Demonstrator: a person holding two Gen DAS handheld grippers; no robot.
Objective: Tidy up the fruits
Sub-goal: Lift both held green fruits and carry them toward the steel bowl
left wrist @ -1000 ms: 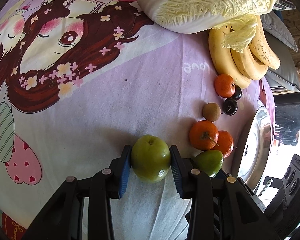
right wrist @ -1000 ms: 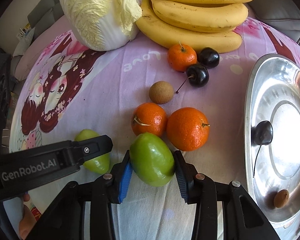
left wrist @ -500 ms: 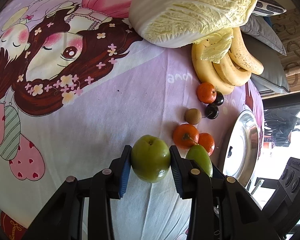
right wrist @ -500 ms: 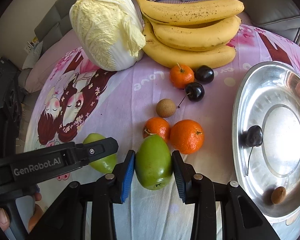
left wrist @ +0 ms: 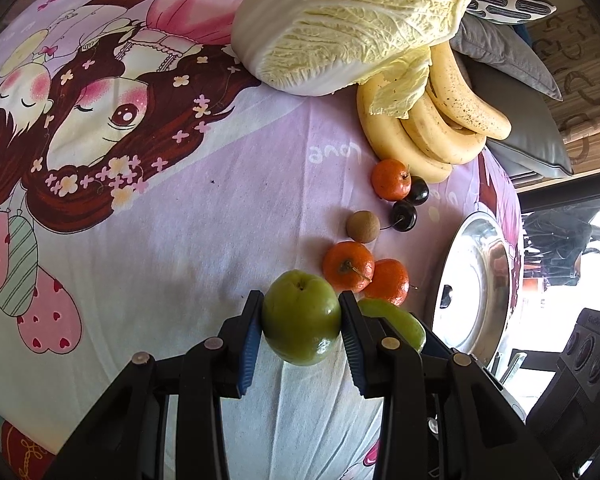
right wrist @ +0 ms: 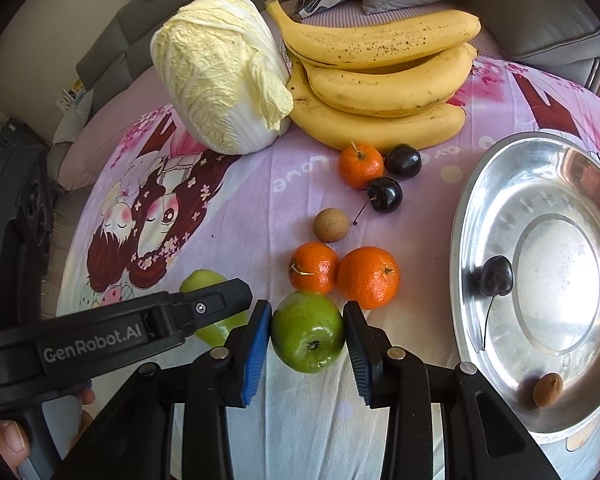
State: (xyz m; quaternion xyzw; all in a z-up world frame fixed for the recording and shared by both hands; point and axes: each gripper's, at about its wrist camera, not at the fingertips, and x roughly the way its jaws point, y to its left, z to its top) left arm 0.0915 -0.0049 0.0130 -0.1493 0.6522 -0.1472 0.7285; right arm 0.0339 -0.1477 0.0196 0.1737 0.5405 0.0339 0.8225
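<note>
Clamping a green fruit in the left gripper, a second green fruit in the right gripper — both clear of the cloth. Next, probably: carrying each to the steel tray — lowering before releasing.

Green apples, orange mandarins, speckled yellow bananas, pink cartoon-print cloth, silver tray

A cloth printed with cartoon girls carries a cabbage and bananas at top, tangerines, cherries and a longan mid-frame, and a steel plate at right.
</note>
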